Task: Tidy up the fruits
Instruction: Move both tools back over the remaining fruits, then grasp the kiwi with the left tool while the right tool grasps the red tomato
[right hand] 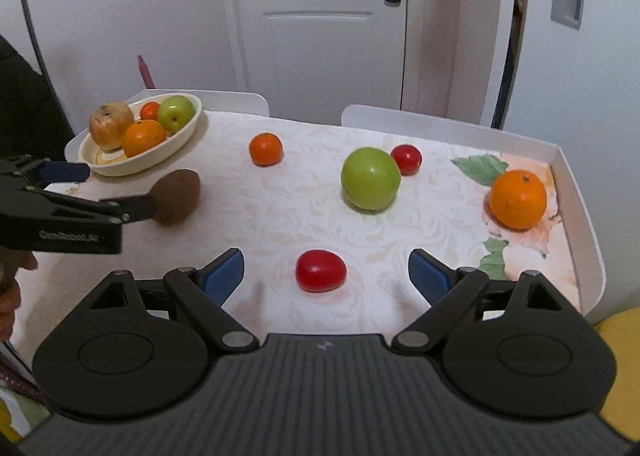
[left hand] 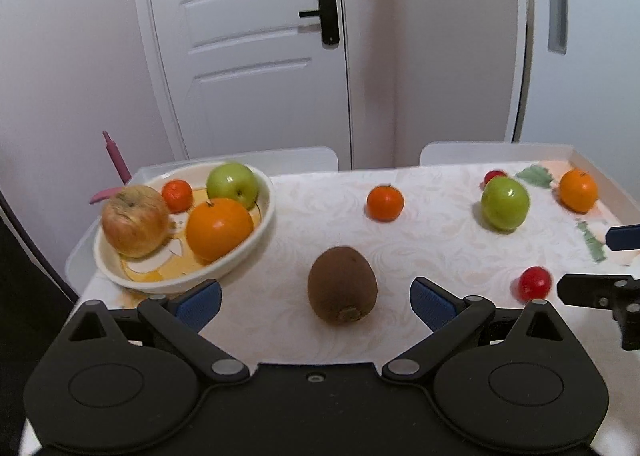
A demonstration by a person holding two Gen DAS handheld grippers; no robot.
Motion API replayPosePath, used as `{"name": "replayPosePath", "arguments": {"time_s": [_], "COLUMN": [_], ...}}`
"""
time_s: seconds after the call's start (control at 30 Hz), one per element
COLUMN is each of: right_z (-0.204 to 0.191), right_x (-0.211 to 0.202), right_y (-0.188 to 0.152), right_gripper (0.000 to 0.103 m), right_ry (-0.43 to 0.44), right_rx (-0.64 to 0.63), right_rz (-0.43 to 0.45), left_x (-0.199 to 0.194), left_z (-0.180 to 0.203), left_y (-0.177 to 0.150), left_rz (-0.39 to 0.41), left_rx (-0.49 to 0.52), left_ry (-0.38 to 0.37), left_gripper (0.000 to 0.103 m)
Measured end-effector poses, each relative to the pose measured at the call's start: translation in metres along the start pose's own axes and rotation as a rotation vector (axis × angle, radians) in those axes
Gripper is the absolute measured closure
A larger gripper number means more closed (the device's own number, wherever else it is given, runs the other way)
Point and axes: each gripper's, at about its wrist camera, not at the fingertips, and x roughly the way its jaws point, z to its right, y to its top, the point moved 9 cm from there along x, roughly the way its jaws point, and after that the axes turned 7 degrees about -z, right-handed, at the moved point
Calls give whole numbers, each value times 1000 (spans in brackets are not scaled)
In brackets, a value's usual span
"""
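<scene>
A brown kiwi [left hand: 342, 284] lies on the table between the blue pads of my open left gripper [left hand: 316, 298]; neither pad touches it. The same kiwi [right hand: 176, 196] shows at the left in the right wrist view. A small red fruit [right hand: 321, 270] lies between the pads of my open right gripper [right hand: 325, 274], also untouched. The cream bowl [left hand: 262, 212] at the left holds a reddish apple [left hand: 135, 220], an orange [left hand: 219, 228], a green apple [left hand: 233, 184] and a mandarin [left hand: 177, 195]. Loose on the table are a mandarin [right hand: 265, 149], a green apple [right hand: 370, 178], a second red fruit [right hand: 406, 159] and an orange [right hand: 518, 199].
The table is a white tray-like top with a raised rim [right hand: 576, 192] along the right and far sides. Two white chair backs [left hand: 304, 158] stand behind it, before a white door [left hand: 248, 48]. A pink object [left hand: 116, 156] leans behind the bowl. A hand [right hand: 12, 288] shows at the left.
</scene>
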Motion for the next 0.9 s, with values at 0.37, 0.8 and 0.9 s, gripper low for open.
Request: {"name": "replayPosePath", "arguments": {"time_s": [0.37, 0.8, 0.9], "right_z": [4, 3, 0], "right_x": [30, 36, 37], "right_y": [-12, -16, -16], "right_gripper": [15, 26, 28], "right_ry": [15, 20, 23], "right_rx": [22, 15, 10], "right_rz": [-1, -7, -7], "left_x": [46, 56, 55], "left_z": [18, 21, 18], "left_y": [-6, -2, -1], "left_rz": [-21, -20, -26], "left_rx": [37, 24, 9], "left_ry": [23, 17, 3], "left_gripper": [12, 51, 52]}}
